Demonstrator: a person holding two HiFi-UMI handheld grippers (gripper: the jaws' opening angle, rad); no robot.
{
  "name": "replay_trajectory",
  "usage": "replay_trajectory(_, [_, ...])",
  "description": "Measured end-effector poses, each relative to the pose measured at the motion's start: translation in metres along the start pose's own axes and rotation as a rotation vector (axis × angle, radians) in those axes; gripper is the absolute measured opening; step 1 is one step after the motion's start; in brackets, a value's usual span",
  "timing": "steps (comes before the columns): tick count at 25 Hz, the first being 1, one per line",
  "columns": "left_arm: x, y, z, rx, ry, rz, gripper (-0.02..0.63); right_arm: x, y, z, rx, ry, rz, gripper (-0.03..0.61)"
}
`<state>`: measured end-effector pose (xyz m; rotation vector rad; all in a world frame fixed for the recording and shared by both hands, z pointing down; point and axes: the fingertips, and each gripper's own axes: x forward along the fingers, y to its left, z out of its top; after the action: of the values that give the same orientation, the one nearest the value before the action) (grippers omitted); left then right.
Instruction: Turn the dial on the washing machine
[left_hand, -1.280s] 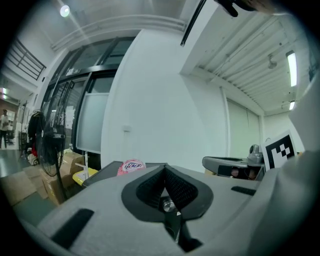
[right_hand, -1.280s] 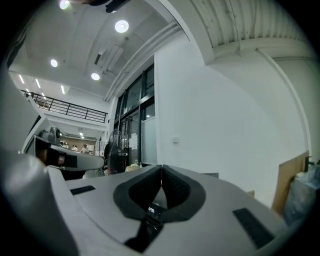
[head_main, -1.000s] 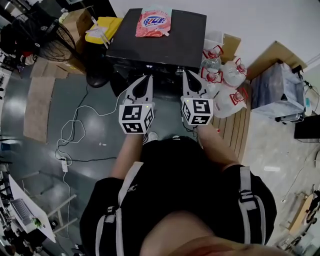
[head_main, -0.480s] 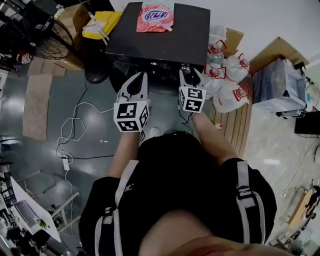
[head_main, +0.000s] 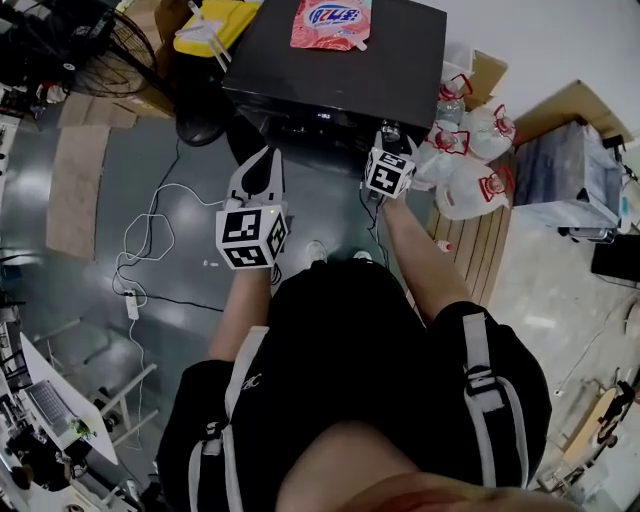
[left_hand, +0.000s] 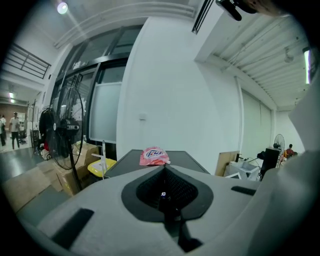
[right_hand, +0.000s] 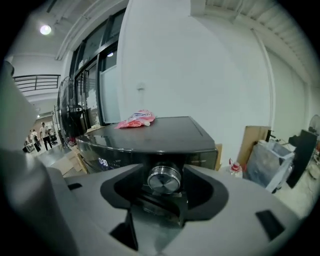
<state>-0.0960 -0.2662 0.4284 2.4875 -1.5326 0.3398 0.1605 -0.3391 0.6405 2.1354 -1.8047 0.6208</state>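
Now right gripper (right_hand: 163, 171) jaws, just opening, flank the dial (right_hand: 164, 180); left gripper (left_hand: 164, 168) jaws closed; pouch (left_hand: 154, 156) logo illegible.

Bright, even indoor light. Ceiling lamp (left_hand: 62, 7) flares, sheen on washing machine (right_hand: 160, 131) top. Heavy fisheye, black corners, near foreground soft.

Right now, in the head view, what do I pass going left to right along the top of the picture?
Along the top: floor fan → yellow container → black washing machine, pink pouch on its lid → clear plastic jugs → grey wrapped crate.
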Motion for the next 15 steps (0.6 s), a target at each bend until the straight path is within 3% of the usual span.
replay_trajectory(8, [-0.006, 0.021, -0.012, -0.022, 0.023, 0.042, -0.005, 0.025, 0.007, -0.022, -0.112, 0.051, -0.003, 0.227])
replay_trajectory(15, [-0.009, 0.025, -0.014, -0.028, 0.025, 0.062, -0.006, 0.034, 0.003, -0.028, -0.131, 0.082, -0.019, 0.227])
